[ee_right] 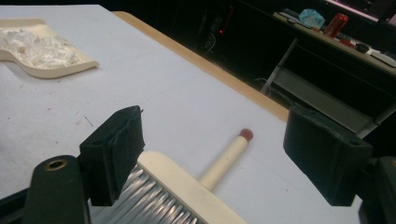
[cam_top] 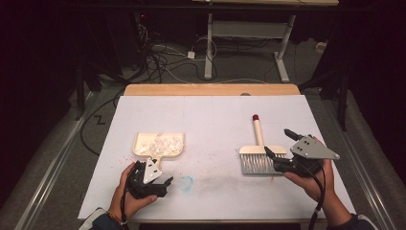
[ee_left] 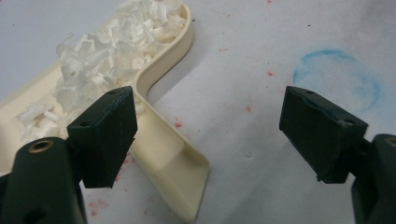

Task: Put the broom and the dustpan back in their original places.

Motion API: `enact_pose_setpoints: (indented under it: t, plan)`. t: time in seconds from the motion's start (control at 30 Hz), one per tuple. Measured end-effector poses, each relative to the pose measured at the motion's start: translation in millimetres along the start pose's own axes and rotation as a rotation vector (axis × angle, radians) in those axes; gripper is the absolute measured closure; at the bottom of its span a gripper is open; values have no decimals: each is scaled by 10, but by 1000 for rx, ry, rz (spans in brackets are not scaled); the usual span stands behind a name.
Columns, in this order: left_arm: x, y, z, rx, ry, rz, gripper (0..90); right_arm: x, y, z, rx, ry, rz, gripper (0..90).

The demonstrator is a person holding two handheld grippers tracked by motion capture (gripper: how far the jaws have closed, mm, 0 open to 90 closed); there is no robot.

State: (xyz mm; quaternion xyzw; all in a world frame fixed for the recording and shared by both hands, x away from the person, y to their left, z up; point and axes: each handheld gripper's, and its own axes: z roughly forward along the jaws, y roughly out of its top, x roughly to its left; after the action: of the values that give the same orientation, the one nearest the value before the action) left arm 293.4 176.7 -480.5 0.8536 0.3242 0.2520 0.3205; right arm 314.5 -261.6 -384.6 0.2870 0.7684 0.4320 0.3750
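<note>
The dustpan [cam_top: 159, 143] lies left of the bench's middle, toward the near edge, its cream tray heaped with white shavings [ee_left: 100, 56]. It looks like thin moulded plastic: light, stiff and smooth, so likely slippery between hard pads. The shavings are loose and would spill or blow off at any tilt, so it probably has to be carried level. The best hold appears to be the flat handle [ee_left: 173, 168], which points toward the near edge and lies between the jaws of the left tongs [ee_left: 212, 135]. Those tongs stand wide open with nothing in them, one pad just beside the handle's edge.

The brush [cam_top: 258, 153] lies right of the middle, its pale round handle [ee_right: 229, 158] with a red tip pointing toward the far edge and its bristles [cam_top: 256, 165] toward the near edge. It also looks light; the wooden back is rigid, the bristles soft and yielding, so the back or the handle is the place to grip. The right tongs [ee_right: 212, 149] are wide open and empty, straddling the brush's back.

The bench [cam_top: 210, 115] carries a white sheet, matt and flat, marked with small red specks, a faint blue ring [ee_left: 338, 77] and a grey smear near the front. A bare wooden strip runs along its far edge. Beyond it the room is dark, with tangled cables on the floor and another desk's legs.
</note>
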Motion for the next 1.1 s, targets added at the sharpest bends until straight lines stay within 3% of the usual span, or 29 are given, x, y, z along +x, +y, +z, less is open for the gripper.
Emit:
enact_pose_setpoints:
  t: [0.27,0.43,0.73,1.1]
  plan:
    - [-4,-5,-7,4,-3,-9,185,-13,-108,-67,-10,5,-4,205]
    - [3,7,-30,-15,22,5,186,-12,-177,-100,-17,6,-3,205]
    - [-10,6,-16,-5,9,-1,186,17,-329,-159,-14,7,-3,205]
    - [-24,24,18,1,-4,17,186,18,-538,-254,5,-5,33,191]
